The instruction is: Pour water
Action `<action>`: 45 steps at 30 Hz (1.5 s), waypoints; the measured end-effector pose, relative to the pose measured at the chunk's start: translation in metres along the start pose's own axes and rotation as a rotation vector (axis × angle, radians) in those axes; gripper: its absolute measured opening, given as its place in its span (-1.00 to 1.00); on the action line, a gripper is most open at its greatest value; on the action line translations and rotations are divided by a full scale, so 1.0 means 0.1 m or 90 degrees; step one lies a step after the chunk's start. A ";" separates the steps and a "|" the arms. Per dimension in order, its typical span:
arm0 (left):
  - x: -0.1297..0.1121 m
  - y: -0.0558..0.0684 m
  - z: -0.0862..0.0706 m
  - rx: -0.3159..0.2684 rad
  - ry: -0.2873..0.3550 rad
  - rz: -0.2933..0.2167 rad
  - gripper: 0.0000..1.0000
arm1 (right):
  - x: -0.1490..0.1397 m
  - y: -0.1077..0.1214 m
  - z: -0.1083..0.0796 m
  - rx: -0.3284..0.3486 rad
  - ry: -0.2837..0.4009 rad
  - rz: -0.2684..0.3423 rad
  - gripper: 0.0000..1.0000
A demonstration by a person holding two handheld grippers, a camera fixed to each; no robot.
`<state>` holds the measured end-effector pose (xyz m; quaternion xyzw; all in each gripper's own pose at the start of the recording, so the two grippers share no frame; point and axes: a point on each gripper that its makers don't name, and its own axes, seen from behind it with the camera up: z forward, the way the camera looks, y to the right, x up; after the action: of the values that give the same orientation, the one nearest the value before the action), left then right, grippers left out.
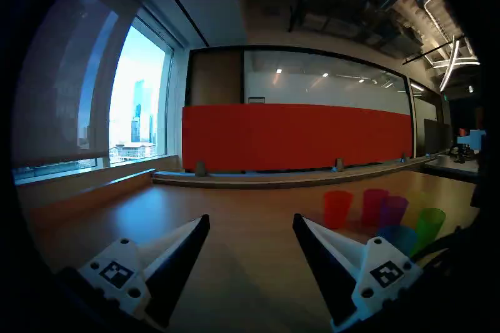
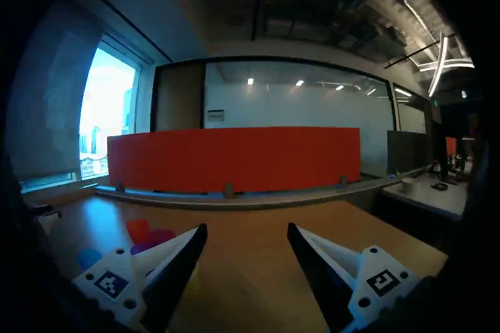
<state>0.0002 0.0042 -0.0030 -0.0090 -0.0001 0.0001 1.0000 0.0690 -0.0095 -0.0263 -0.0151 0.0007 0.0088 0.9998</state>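
We see the main risk in the tight cluster of cups (image 1: pixel 375 205) at the lower right of the left gripper view. Red, pink, purple, blue and green stand so close together that closing on one could topple a neighbour, and light plastic may slip or buckle in the grip. We cannot tell which cup holds water, so a hasty tilt could spill it onto the table (image 1: pixel 250 202). In the right gripper view the cups (image 2: pixel 139 230) sit at lower left, partly behind a finger. The left gripper (image 1: pixel 250 217) hovers level over the table, aimed at the red partition (image 1: pixel 294 136), jaws spread wide and holding nothing. The right gripper (image 2: pixel 245 227) is posed likewise, wide and empty.
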 end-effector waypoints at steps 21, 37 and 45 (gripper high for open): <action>0.00 0.00 0.00 0.000 0.000 0.000 0.98 | -0.32 0.00 0.18 0.007 0.047 -0.023 0.98; 0.00 0.00 0.00 0.000 0.000 0.000 0.98 | -0.54 0.10 0.25 0.010 0.027 -0.005 0.98; 0.00 0.00 0.00 0.000 0.000 0.000 0.98 | -0.58 0.12 0.27 0.009 0.024 -0.009 0.98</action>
<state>0.0007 0.0043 -0.0027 -0.0090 0.0001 0.0000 1.0000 0.0104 0.0026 0.0003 -0.0081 0.0194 0.0015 0.9998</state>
